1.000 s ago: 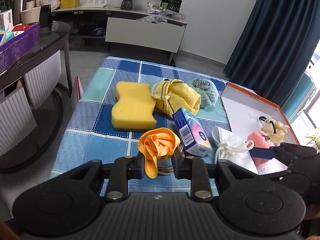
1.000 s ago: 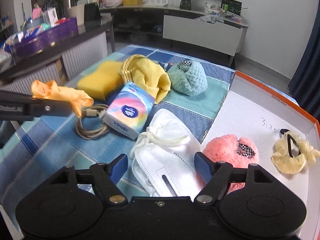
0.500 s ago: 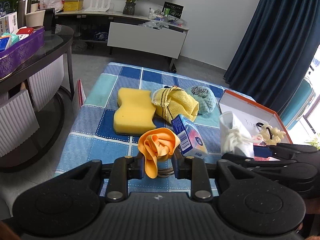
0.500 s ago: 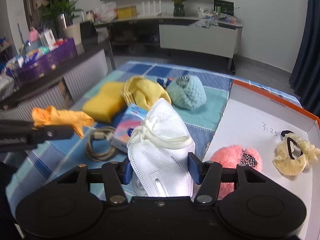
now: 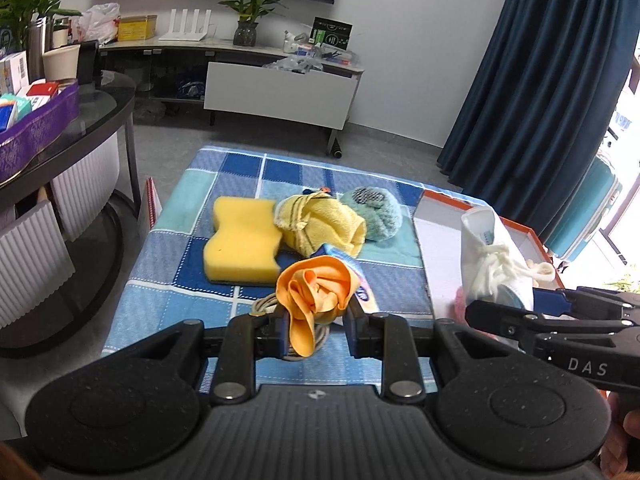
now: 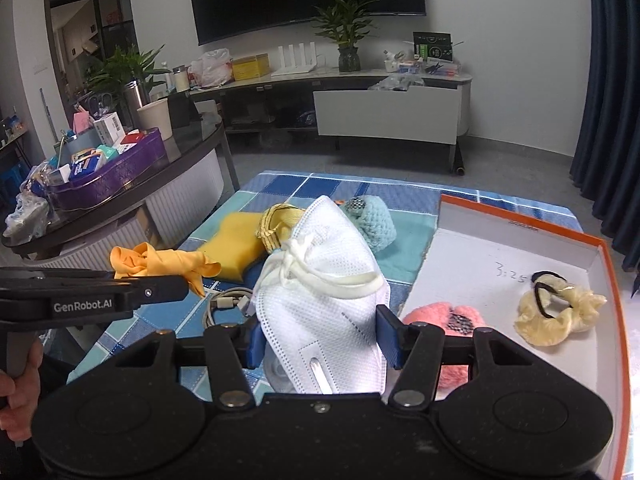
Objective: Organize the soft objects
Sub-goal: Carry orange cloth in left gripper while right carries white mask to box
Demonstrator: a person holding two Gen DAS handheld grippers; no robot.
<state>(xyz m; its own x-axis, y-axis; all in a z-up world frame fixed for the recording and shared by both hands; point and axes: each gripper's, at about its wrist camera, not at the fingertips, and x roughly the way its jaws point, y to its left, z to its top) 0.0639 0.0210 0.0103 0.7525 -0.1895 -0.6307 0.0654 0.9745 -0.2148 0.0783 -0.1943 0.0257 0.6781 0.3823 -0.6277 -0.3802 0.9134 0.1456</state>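
The right gripper (image 6: 320, 344), clamped on the white fabric face mask (image 6: 320, 280), should clear the orange-rimmed white box (image 6: 520, 216) wall before letting go, while the left gripper (image 5: 316, 326) pinches the crumpled orange cloth (image 5: 316, 292).

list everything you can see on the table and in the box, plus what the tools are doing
sponge: 1, yellow, on the checked cloth, far left
towel: 1, yellow, bundled, right of the sponge
knit pouf: 1, teal, right of the towel
tissue pack: 1, blue and pink, mostly hidden behind the orange cloth
cable: 1, pale, coiled on the checked cloth
box: 1, orange rim, white inside, right side
plush: 1, pink, in the box
scrunchie: 1, cream, in the box
checked cloth: 1, blue, covers the table
orange cloth: 1, held by the left tool
face mask: 1, white, held by the right tool
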